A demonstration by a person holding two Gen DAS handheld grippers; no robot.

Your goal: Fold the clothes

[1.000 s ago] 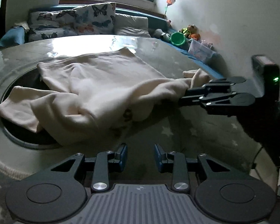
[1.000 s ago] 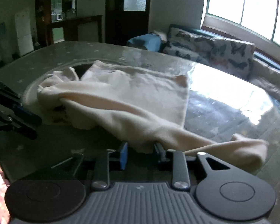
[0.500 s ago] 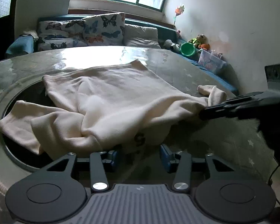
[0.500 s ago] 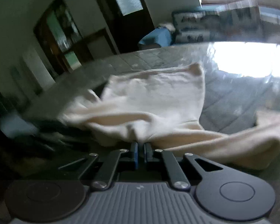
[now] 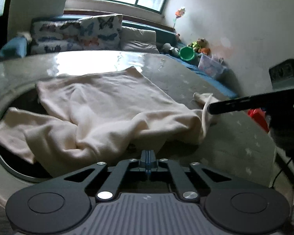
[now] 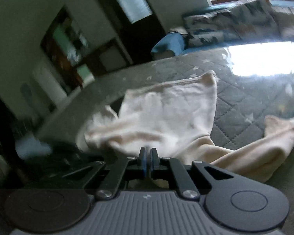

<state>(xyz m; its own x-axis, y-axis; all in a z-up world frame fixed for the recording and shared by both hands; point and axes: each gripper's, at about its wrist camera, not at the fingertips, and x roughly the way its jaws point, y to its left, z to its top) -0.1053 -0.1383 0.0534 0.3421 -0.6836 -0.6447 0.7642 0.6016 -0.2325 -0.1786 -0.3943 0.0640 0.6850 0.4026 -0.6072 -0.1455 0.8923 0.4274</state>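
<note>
A cream garment (image 5: 111,105) lies crumpled on the round table's grey star-quilted cover (image 5: 235,148). In the left wrist view my left gripper (image 5: 148,153) is shut, pinching the garment's near edge. My right gripper (image 5: 210,108) comes in from the right with its tip at a raised fold beside the sleeve end. The right wrist view is blurred. There my right gripper (image 6: 147,152) is shut on the garment (image 6: 176,107), and a sleeve (image 6: 274,146) trails to the right over the table cover (image 6: 235,113).
A dark round recess (image 5: 15,162) sits in the table under the garment's left side. Behind the table stands a sofa with butterfly cushions (image 5: 78,33). A green bucket (image 5: 186,53), a plastic box (image 5: 210,65) and toys line the wall at right.
My left gripper moved up to the garment's near edge and shut on it. My right gripper shut on the cloth earlier and has swung round with it, lifting the fold.
</note>
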